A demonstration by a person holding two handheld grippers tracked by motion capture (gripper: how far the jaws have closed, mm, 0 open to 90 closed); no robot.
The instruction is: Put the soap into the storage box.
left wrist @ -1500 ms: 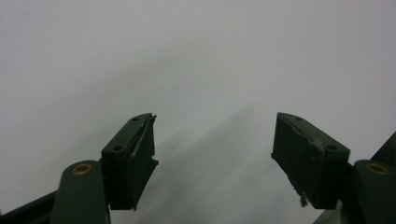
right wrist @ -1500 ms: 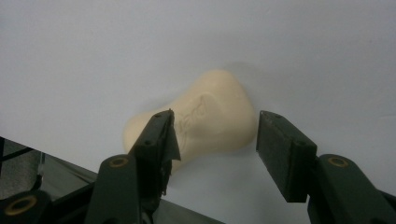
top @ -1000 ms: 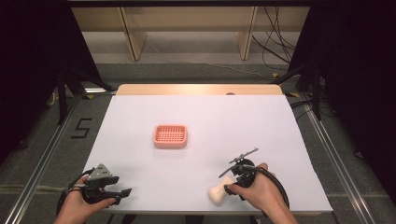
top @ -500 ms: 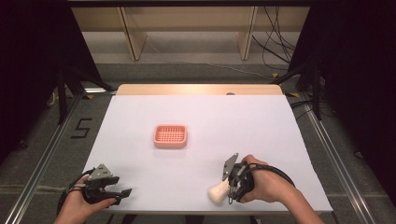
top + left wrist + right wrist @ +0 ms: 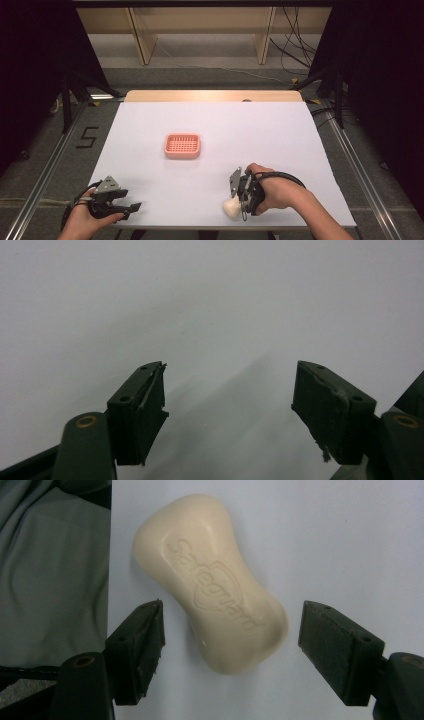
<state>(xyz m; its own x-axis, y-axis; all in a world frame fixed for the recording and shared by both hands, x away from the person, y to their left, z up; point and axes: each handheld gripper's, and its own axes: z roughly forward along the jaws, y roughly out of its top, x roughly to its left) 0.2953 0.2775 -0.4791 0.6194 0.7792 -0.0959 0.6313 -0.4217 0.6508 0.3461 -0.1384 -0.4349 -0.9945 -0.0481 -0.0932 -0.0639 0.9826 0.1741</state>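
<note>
A cream bar of soap lies flat on the white table near its front edge, stamped with a brand name. It also shows as a pale lump in the high view. My right gripper stands open, its jaws either side of the soap's near end without touching it. In the high view my right gripper points left and down over the soap. My left gripper is open over bare white table, and in the high view my left gripper rests at the front left corner. A pink soap dish sits mid-table.
The white table ends just beyond the soap, where grey cloth shows past the edge. A wooden strip runs along the far side. Metal rails flank the table on the floor.
My right gripper has swung round from pointing up-right to pointing left and down over the soap. The left gripper has stayed put.
</note>
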